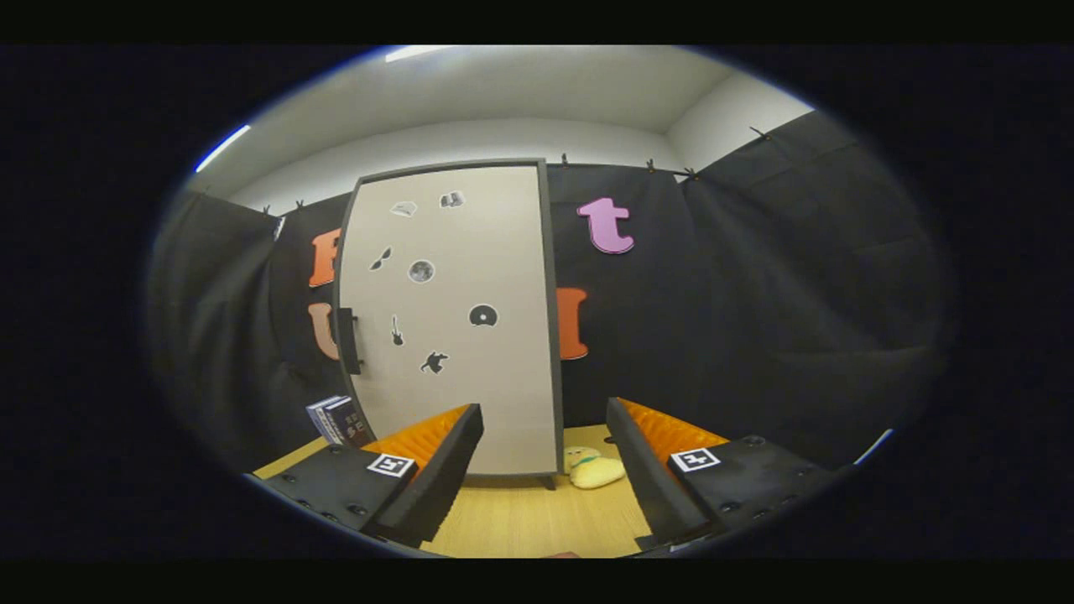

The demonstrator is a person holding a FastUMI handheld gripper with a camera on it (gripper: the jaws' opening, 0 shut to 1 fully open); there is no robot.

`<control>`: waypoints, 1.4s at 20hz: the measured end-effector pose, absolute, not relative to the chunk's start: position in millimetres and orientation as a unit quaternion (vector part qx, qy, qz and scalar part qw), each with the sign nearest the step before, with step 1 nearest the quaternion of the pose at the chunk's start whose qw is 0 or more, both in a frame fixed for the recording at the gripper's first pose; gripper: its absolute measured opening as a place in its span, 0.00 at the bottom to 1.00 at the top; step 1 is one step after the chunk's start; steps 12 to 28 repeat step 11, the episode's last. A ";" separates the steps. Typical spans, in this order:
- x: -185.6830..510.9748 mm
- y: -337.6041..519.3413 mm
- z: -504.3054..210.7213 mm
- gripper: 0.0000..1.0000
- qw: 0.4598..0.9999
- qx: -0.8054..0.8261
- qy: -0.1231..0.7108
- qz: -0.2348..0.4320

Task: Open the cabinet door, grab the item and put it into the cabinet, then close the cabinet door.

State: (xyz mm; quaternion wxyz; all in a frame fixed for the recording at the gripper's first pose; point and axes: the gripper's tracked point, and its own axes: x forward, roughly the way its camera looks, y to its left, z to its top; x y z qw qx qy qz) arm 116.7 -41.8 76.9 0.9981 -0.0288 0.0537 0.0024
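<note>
A tall pale cabinet point(449, 319) with a dark frame stands on the wooden table, well beyond my fingers. Its door is closed, carries several small stickers, and has a dark handle point(350, 340) on its left edge. A yellow plush toy point(594, 470) lies on the table at the cabinet's lower right corner, ahead of my right finger. My gripper point(544, 419) is open with nothing between its fingers, held back from the cabinet and pointing at its lower right part.
A dark box point(337, 419) stands on the table to the left of the cabinet, by the left finger. The wooden table point(520, 520) stretches between my fingers toward the cabinet. Black cloth walls close the booth behind and on both sides.
</note>
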 end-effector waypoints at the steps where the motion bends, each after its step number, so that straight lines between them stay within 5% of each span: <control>1: 114.8 -49.0 78.3 0.96 0.998 -0.028 0.052 0.002; 28: 96.0 -79.9 77.9 0.96 0.998 -0.028 0.050 0.001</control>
